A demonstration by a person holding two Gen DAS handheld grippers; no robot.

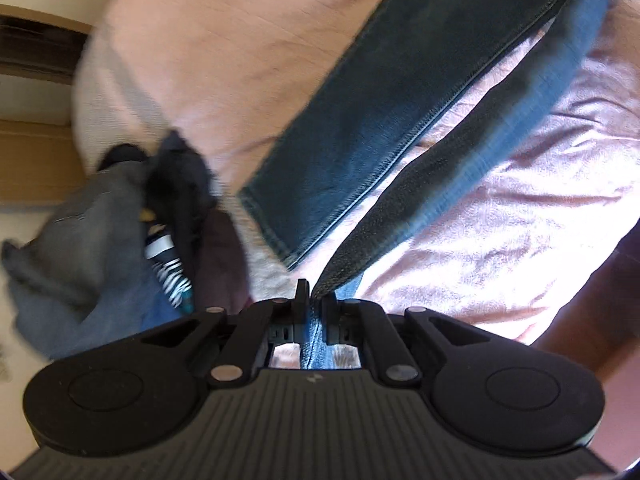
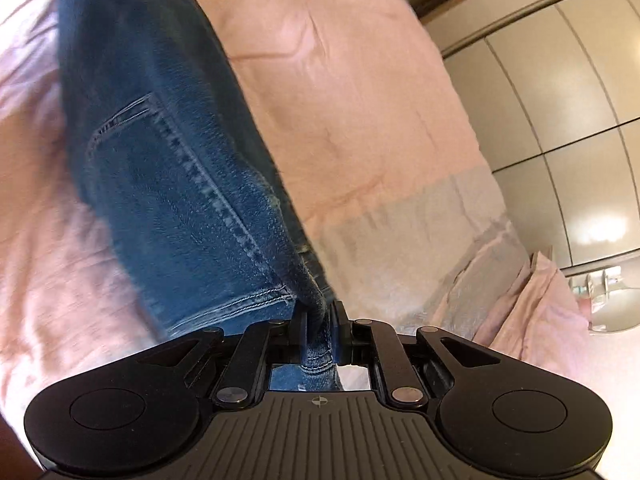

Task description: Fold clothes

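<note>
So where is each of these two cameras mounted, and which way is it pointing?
Left wrist: sits on the left gripper, looking down along its fingers at a jeans leg over the pink bedspread, with a clothes pile at left; only the gripper shows, shut on denim.
Right wrist: sits on the right gripper, looking down at the jeans' pocket end and wardrobe doors; only the gripper shows, shut on denim.
Shared: the same jeans and bedspread.

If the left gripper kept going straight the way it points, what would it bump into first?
Probably the jeans it is already shut on: the left gripper holds one hem, and the denim leg stretches right ahead of it. Past that lies the pink bedspread. How far off the bed is, the fisheye view doesn't make clear.
</note>
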